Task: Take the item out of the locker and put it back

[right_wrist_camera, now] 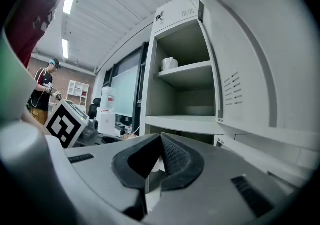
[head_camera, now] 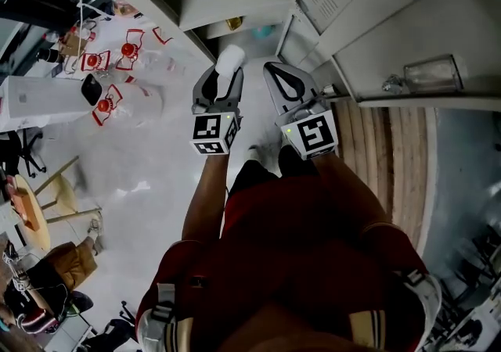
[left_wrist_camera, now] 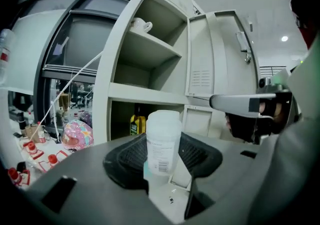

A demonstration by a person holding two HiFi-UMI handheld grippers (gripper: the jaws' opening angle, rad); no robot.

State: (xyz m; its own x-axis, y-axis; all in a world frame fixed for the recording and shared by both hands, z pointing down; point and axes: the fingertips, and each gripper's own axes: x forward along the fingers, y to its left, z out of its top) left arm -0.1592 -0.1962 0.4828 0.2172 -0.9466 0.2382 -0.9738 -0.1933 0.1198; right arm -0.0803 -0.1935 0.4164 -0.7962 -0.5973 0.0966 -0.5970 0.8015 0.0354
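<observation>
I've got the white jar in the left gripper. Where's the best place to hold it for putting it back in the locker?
Grip the jar on its straight labelled body below the lid, jaws level from the sides, as the left gripper has it. It stands upright with straight round walls there, so the pads should seat squarely; the lid might turn.

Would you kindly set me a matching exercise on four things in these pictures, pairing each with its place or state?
Things:
1. white bottle
2. right gripper
3. white cup
4. yellow bottle

Places or states:
A. on the top shelf of the locker
B. in a lower compartment of the locker
C. shut, with nothing between its jaws
D. clamped in the left gripper

Pairs: 1-D, 2-C, 3-A, 4-B
</observation>
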